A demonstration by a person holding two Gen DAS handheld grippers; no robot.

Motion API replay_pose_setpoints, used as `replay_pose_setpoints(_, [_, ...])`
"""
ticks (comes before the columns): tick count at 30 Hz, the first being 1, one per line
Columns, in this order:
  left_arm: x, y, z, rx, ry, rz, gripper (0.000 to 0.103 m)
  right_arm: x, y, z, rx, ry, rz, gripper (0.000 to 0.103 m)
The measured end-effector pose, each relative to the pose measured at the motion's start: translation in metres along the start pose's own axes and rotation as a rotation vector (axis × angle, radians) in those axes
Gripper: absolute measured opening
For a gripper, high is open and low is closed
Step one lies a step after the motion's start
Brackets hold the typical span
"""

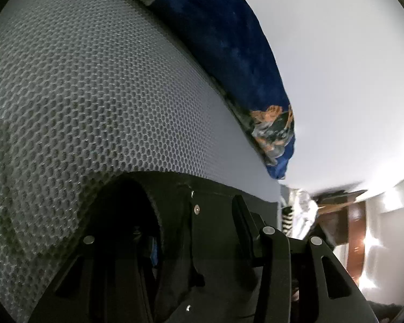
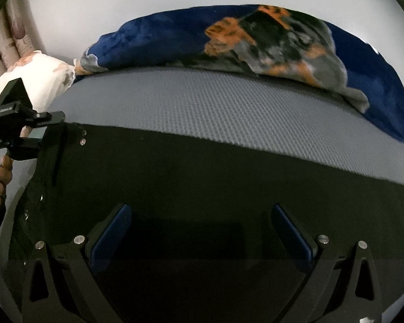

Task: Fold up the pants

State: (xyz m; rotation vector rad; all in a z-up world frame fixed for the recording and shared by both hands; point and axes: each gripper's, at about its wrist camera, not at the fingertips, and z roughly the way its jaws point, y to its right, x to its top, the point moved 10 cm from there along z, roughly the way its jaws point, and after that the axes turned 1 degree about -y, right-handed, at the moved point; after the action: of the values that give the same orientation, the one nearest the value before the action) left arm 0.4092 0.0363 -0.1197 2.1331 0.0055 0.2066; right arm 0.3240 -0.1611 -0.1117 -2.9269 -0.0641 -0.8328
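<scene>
left claw (image 1: 191, 231) held pants (image 2: 202, 177) waistband | right claw (image 2: 199, 231) wide over cloth — not gripping | advice: pinch both layers, lift evenly off bed (image 2: 229, 107)

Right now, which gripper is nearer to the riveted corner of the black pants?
Left. The left gripper grips the black pants at that corner; the right gripper hovers open mid-fabric.

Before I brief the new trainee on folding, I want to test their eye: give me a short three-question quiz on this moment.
1. True or false: the right gripper is open above the black pants.
2. The left gripper is: A) open, empty; B) shut on the pants.
3. What lies at the far edge of the grey mesh mattress?

Key: 1 true; 2 B; 3 a blue blanket with orange and grey print.
</scene>
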Motion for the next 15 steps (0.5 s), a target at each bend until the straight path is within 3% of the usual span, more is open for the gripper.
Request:
replay_pose_setpoints(4, [0.0,0.002,0.002,0.049,0.031,0.03,0.042,0.011,-0.003,0.008,0.029,-0.011,-0.051,0.103])
replay_pose_setpoints(6, [-0.001,0.012,-0.002,0.042,0.055,0.059,0.023,0.017,-0.002,0.012,0.025,-0.02,-0.099,0.103])
replay_pose_setpoints(9, [-0.006,0.027,-0.012,0.052,0.093,0.122,0.012,0.025,-0.002,0.014,0.07,-0.028,-0.184,0.103])
replay_pose_setpoints(15, [-0.019,0.054,-0.054,-0.019,0.146,0.21,0.01,0.04,-0.003,0.022,0.2,-0.093,-0.343,0.103])
